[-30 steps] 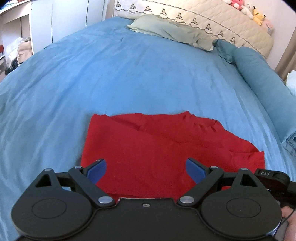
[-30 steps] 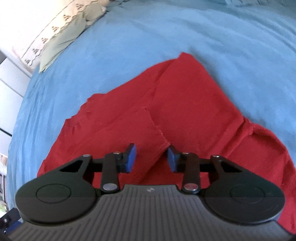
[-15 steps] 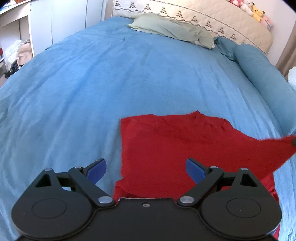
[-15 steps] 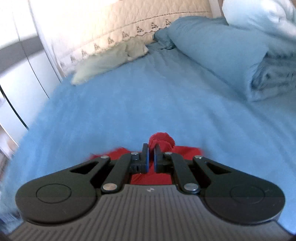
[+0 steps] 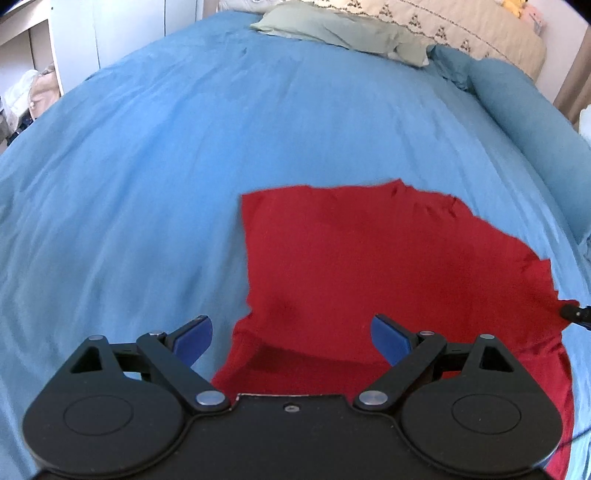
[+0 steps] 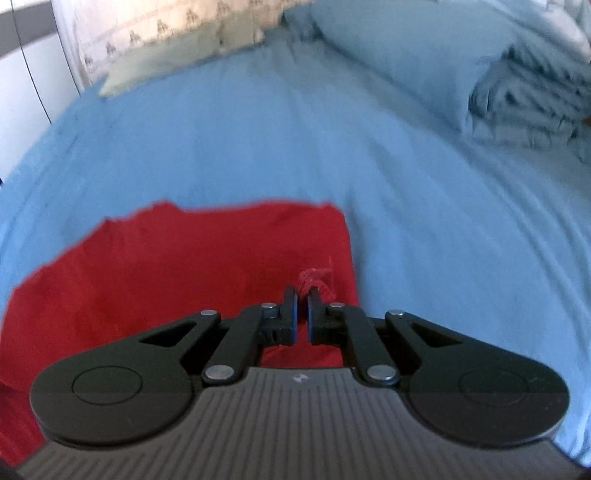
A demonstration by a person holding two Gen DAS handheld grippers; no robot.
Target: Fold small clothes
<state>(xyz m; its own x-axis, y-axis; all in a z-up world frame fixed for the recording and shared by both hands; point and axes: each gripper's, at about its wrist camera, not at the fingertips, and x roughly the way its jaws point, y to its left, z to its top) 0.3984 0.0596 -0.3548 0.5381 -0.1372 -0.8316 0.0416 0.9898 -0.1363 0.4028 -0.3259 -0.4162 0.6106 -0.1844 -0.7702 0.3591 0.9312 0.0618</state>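
A red garment (image 5: 369, 258) lies spread on the blue bedcover (image 5: 258, 129). My left gripper (image 5: 291, 326) hovers open over its near left edge, with nothing pinched between the blue pads (image 5: 192, 336). At the right edge of that view a dark tip of the right gripper (image 5: 574, 314) holds the garment's drawn-out corner. In the right wrist view my right gripper (image 6: 302, 299) is shut on a small bunch of the red garment (image 6: 166, 266). Its jaws are opening slightly, and the fabric tuft (image 6: 314, 280) still sits between them, lifted off the bed.
A grey-green pillow (image 5: 340, 33) and a quilted cream headboard cover (image 5: 461, 29) lie at the bed's far end. A rolled blue duvet (image 6: 406, 62) runs along the right side. White cupboards (image 5: 110, 33) stand at left.
The right gripper closed on a fold of the red garment and lifted it, pulling the cloth to the right and up. The left gripper stayed open and almost still.
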